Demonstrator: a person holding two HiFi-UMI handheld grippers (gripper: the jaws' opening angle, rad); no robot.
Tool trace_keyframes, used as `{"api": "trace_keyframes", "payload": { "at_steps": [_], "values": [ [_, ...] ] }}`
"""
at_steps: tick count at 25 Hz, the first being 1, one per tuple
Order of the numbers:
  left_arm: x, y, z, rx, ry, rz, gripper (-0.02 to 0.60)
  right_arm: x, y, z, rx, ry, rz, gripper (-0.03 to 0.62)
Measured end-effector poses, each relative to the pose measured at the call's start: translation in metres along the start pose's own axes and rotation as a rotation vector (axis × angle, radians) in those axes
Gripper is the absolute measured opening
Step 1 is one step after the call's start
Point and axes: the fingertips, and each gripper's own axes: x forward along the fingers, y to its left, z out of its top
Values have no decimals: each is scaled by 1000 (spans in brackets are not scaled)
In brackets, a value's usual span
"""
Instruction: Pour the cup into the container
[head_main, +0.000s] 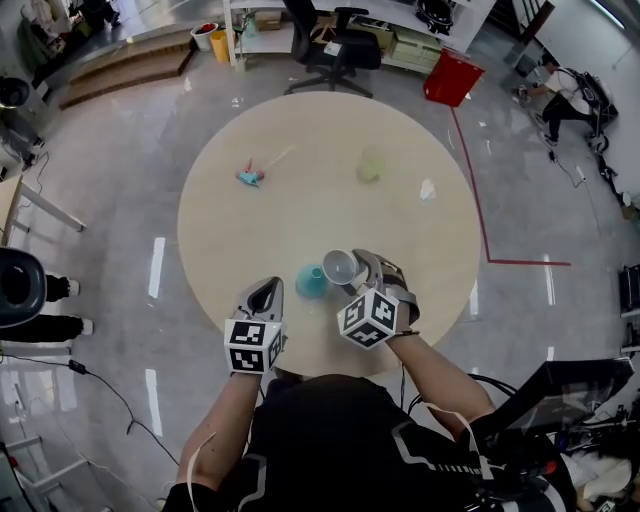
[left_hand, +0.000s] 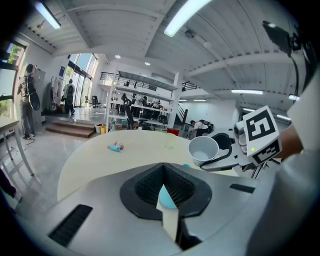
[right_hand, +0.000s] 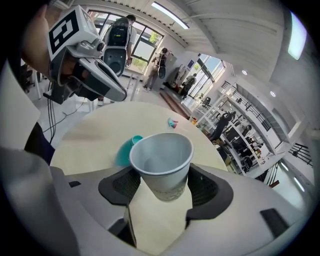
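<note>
The right gripper (head_main: 354, 271) is clamping the tilted paper cup (head_main: 338, 265), mouth leaning toward the teal container (head_main: 311, 282) sitting just left of it, lower centre.

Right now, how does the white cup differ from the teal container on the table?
Colour: the cup is white, the container teal. Support: the cup is clamped in the right gripper's jaws above the table; the container rests on the table, ungripped. Pose: the cup is tipped sideways beside the container, which seems to stand upright. Both are small and open-topped.
</note>
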Motion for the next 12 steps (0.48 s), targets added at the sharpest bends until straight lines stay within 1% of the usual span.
{"api": "trace_keyframes", "payload": {
  "at_steps": [12],
  "values": [
    [2, -3, 1, -1, -2, -21, 0, 4, -5, 2, -102, 50, -50, 299]
  ]
}}
